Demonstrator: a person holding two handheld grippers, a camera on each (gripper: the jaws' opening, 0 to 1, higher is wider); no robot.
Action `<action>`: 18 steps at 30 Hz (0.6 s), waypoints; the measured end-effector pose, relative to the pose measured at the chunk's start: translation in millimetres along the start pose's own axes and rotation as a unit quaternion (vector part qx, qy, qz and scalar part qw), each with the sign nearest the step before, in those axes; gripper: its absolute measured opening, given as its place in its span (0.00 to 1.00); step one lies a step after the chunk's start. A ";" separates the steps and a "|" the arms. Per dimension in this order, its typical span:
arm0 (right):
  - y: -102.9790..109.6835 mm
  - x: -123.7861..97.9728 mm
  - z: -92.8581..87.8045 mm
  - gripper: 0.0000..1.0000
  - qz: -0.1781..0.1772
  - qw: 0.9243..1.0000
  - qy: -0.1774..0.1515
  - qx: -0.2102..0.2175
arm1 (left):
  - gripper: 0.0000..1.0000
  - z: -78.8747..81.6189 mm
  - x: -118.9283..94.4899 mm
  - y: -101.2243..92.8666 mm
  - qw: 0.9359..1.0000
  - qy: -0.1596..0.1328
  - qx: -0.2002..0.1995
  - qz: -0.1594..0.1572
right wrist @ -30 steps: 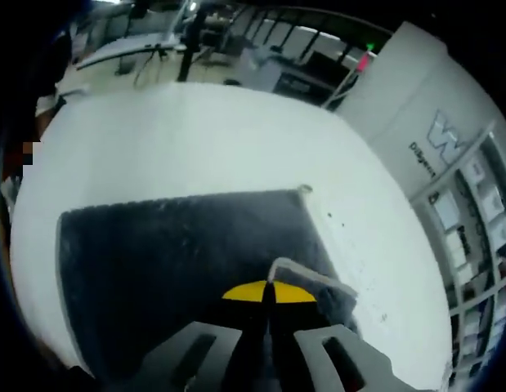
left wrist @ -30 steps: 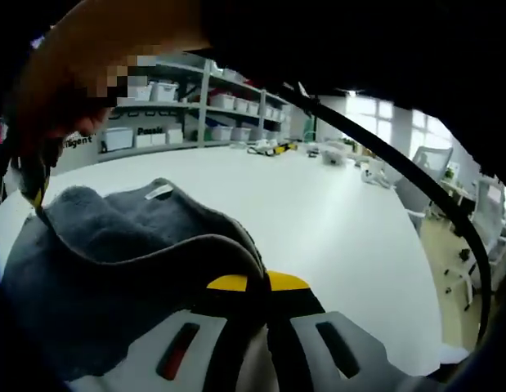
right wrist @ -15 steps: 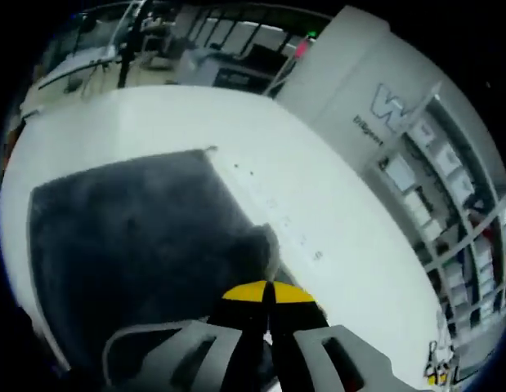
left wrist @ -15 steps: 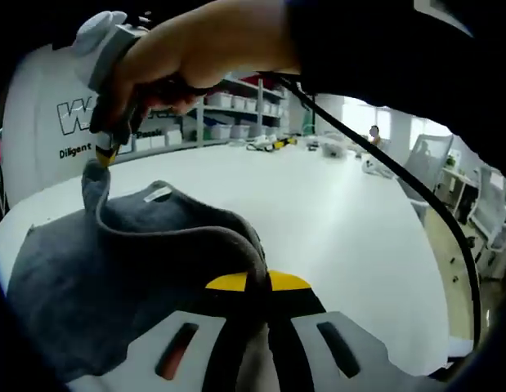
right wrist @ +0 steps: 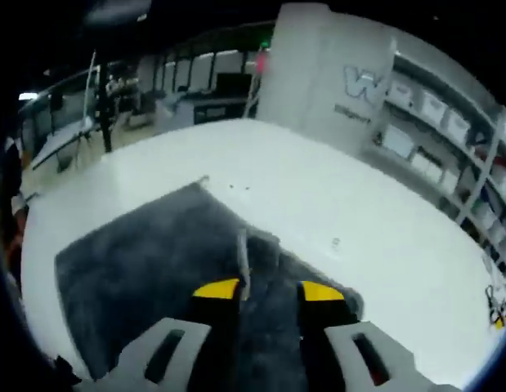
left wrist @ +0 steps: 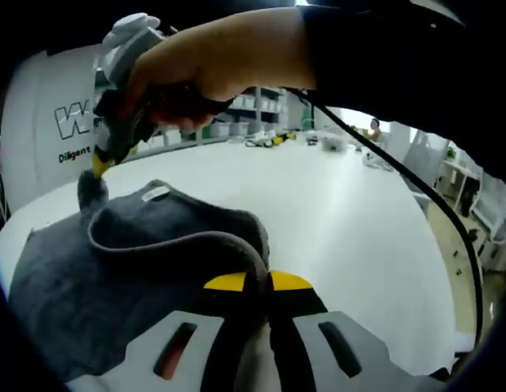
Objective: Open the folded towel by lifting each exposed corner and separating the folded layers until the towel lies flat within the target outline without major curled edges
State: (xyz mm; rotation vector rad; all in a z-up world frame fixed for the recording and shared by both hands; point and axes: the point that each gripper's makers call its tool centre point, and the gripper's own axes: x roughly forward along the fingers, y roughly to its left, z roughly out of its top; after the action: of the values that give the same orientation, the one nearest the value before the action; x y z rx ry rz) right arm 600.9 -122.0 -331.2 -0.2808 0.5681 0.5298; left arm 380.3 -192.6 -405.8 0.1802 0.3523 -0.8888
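We find the left tongs [left wrist: 254,287] clamped on the grey towel [left wrist: 114,269], the right tongs [right wrist: 269,291] parted; the released corner may curl on the surface [right wrist: 318,204].

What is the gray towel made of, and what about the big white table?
The gray towel looks like soft terry or microfibre cloth: its surface is fuzzy and matte, and its edge curls limply. The white table seems a hard, smooth laminate or painted board, with a faint sheen; I can't tell which.
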 end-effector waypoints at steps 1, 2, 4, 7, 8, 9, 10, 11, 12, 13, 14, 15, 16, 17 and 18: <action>0.8 1.9 3.2 0.52 0.000 1.000 -0.004 0.006 | 0.07 -0.1 -0.3 -0.2 1.000 0.000 0.001 0.000; 3.1 3.6 6.5 0.55 0.006 1.000 -0.011 0.011 | 0.07 -0.1 -0.4 -0.2 1.000 0.000 0.001 0.001; 12.9 7.4 7.6 0.54 0.023 1.000 -0.008 0.007 | 0.07 -0.1 -0.8 -0.5 1.000 0.001 0.001 0.000; 31.9 9.6 9.6 0.54 0.045 0.999 -0.015 0.002 | 0.07 -0.3 -1.1 -0.5 1.000 0.001 0.001 -0.002; 37.5 10.8 8.7 0.54 0.047 0.999 -0.014 -0.004 | 0.07 -0.4 -0.9 -0.4 1.000 0.001 0.001 -0.002; 43.6 11.9 8.4 0.53 0.051 0.998 -0.016 -0.022 | 0.07 -0.3 -0.6 -0.4 1.000 0.001 0.000 -0.003; 49.2 12.7 6.3 0.52 0.057 0.998 -0.012 -0.030 | 0.07 -0.2 -0.5 -0.4 1.000 0.002 0.000 -0.003; 58.2 14.2 2.8 0.52 0.068 0.997 -0.004 -0.042 | 0.07 -0.1 -0.3 -0.5 1.000 0.001 0.000 -0.003; 65.9 16.6 0.7 0.52 0.067 0.996 -0.001 -0.057 | 0.07 -0.3 -0.1 -0.6 1.000 0.001 0.001 -0.003; 71.3 19.4 0.3 0.52 0.068 0.994 -0.001 -0.087 | 0.07 -0.5 0.0 -0.7 1.000 0.001 0.002 -0.003; 77.9 22.5 -3.5 0.52 0.072 0.991 0.008 -0.115 | 0.07 -0.6 0.2 -0.8 1.000 0.001 0.003 -0.004; 82.9 26.0 -6.7 0.52 0.072 0.989 0.014 -0.128 | 0.07 -0.7 0.5 -1.0 1.000 0.001 0.004 -0.004; 85.5 29.7 -9.0 0.52 0.068 0.988 0.022 -0.138 | 0.07 -0.7 0.6 -1.0 1.000 0.001 0.005 -0.004; 90.2 33.2 -9.6 0.50 0.071 0.987 0.023 -0.143 | 0.07 -0.6 0.6 -1.1 1.000 0.002 0.005 -0.004; 92.6 36.0 -7.8 0.49 0.068 0.987 0.022 -0.144 | 0.07 -0.4 0.6 -1.1 1.000 0.002 0.006 -0.004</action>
State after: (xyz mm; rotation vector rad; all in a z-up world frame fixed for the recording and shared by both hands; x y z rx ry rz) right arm 572.6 -33.9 -368.3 -0.5312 0.5558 0.7405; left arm 379.7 -193.6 -406.4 0.1912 0.3509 -0.8987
